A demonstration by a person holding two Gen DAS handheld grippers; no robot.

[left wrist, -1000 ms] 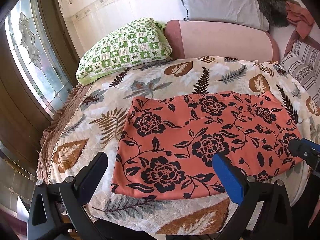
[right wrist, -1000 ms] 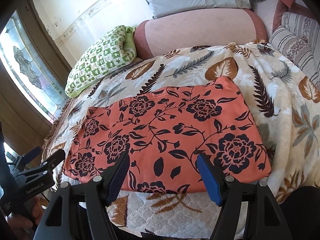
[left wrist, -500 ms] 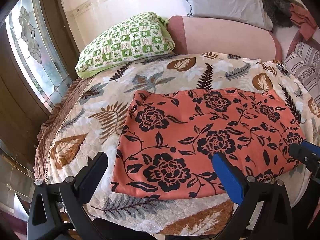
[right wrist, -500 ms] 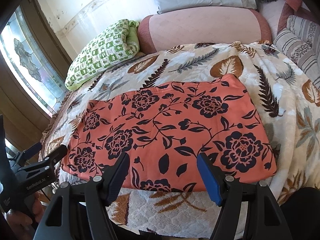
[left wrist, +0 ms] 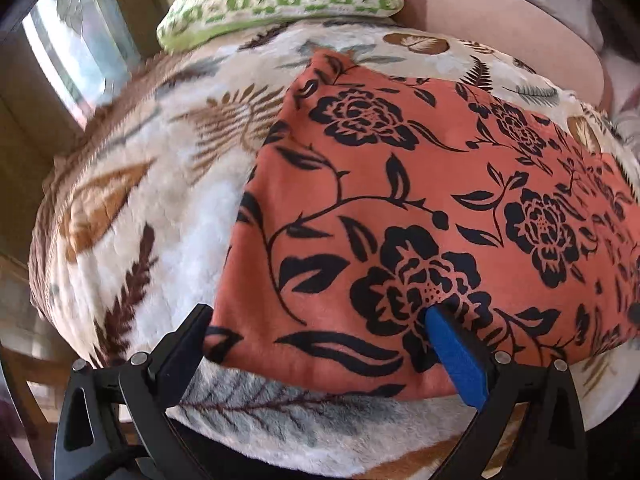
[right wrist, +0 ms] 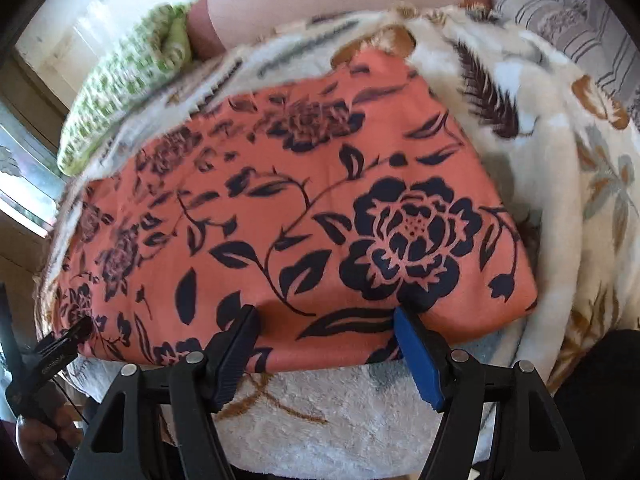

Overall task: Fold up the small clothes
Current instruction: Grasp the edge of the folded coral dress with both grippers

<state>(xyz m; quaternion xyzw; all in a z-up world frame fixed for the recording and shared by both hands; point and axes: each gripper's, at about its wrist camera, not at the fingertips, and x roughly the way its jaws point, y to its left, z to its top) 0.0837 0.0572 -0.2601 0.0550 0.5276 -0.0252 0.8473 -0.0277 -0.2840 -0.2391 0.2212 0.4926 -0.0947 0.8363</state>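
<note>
Orange floral garment [left wrist: 420, 208] lies flat on the leaf-print blanket [left wrist: 160, 216] of the bed, near edge at both tools. Left tool [left wrist: 316, 344] and right tool [right wrist: 324, 340] are spread wide, straddling that hem, pinching nothing. Risk: fingers grab blanket pile with the hem, or catch only the top layer, skewing the fold. Writing on left tool's side, unreadable.

An orange cloth [left wrist: 420, 200] with black flowers lies flat, folded into a rectangle, on bedding.
</note>
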